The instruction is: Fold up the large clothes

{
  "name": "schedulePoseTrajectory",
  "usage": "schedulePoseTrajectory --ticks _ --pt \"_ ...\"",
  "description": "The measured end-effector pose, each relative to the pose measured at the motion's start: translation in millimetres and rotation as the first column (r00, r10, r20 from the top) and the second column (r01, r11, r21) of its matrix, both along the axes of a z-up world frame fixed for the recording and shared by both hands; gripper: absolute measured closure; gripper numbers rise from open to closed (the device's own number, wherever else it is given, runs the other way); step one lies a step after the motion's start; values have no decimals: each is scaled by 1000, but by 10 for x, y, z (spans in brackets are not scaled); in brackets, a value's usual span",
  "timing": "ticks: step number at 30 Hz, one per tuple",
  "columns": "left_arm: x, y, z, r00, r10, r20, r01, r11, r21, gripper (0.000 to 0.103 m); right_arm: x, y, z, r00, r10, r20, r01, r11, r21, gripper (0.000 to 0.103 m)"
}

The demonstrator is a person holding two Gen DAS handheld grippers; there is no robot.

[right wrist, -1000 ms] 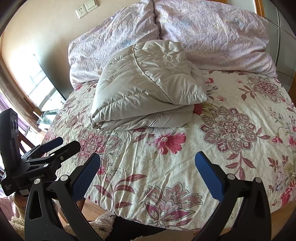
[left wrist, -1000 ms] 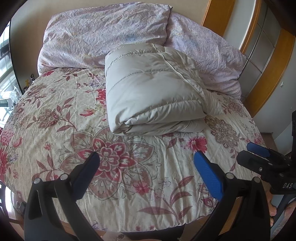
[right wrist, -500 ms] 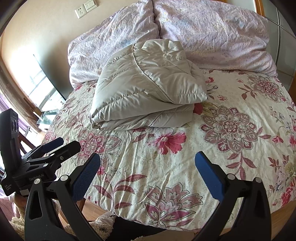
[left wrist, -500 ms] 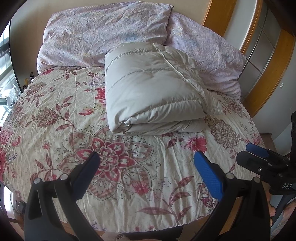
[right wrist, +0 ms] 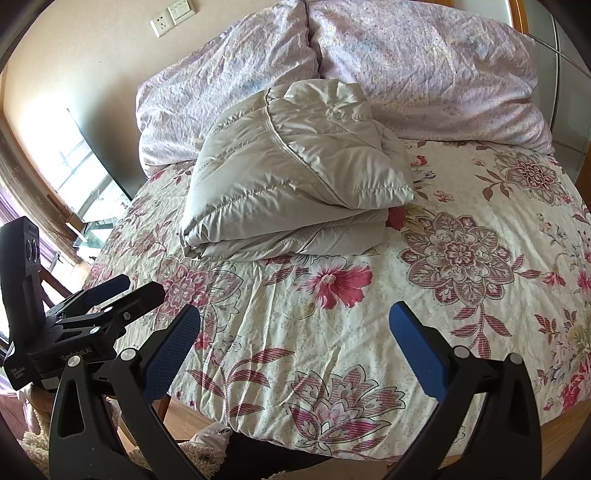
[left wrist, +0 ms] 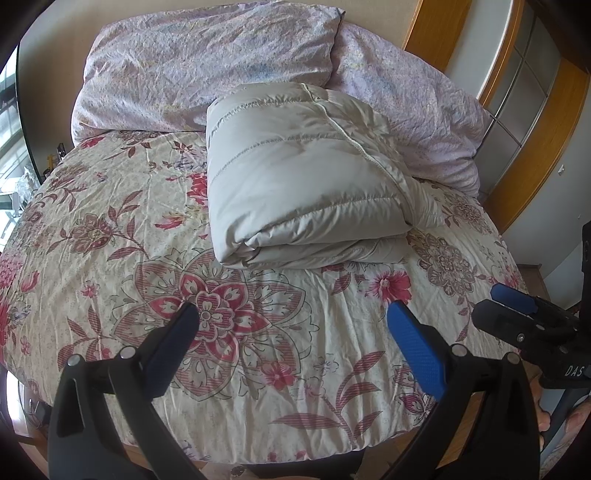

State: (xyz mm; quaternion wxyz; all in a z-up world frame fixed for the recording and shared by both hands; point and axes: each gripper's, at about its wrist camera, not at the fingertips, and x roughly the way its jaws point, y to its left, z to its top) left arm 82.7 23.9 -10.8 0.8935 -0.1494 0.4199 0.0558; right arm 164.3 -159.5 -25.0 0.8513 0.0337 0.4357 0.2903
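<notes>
Along the left edge of the bed (left wrist: 110, 236), the flowered cover (right wrist: 480, 314) lay bare from the pillows down to the near edge, and a window (right wrist: 85, 173) stood past that side. The left gripper (left wrist: 291, 328) hung over the near edge with its jaws spread wide and nothing between them; its two blue pads (left wrist: 417, 347) were clear of the cloth. One padded grey coat (left wrist: 295, 177) lay folded into a thick bundle at the middle of the bed toward the head, its far end touching the pillows (left wrist: 207, 62) and its open layered edge facing the near edge. A wide strip of bare cover lay between that bundle and both tools. There were two pillows, side by side at the head, both in pale lilac cases. To the right of the coat the cover ran free to the right edge, where a wardrobe (left wrist: 517, 92) with wooden framing stood close beside the bed. The right gripper (right wrist: 295, 328) was also held over the near edge, jaws wide apart and empty, well short of the coat. Each tool showed in the other's view at the side: two grippers in all, both apart from the one garment. A wall socket and switch plate (right wrist: 173, 16) sat above the left pillow.
</notes>
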Motion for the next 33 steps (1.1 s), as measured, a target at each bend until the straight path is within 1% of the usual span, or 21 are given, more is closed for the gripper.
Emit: schedulePoseTrajectory --ticks 33 --pt "31 -13 -18 1000 -22 -6 22 1000 1 2 23 -13 12 1000 -2 0 2 1000 -5 1"
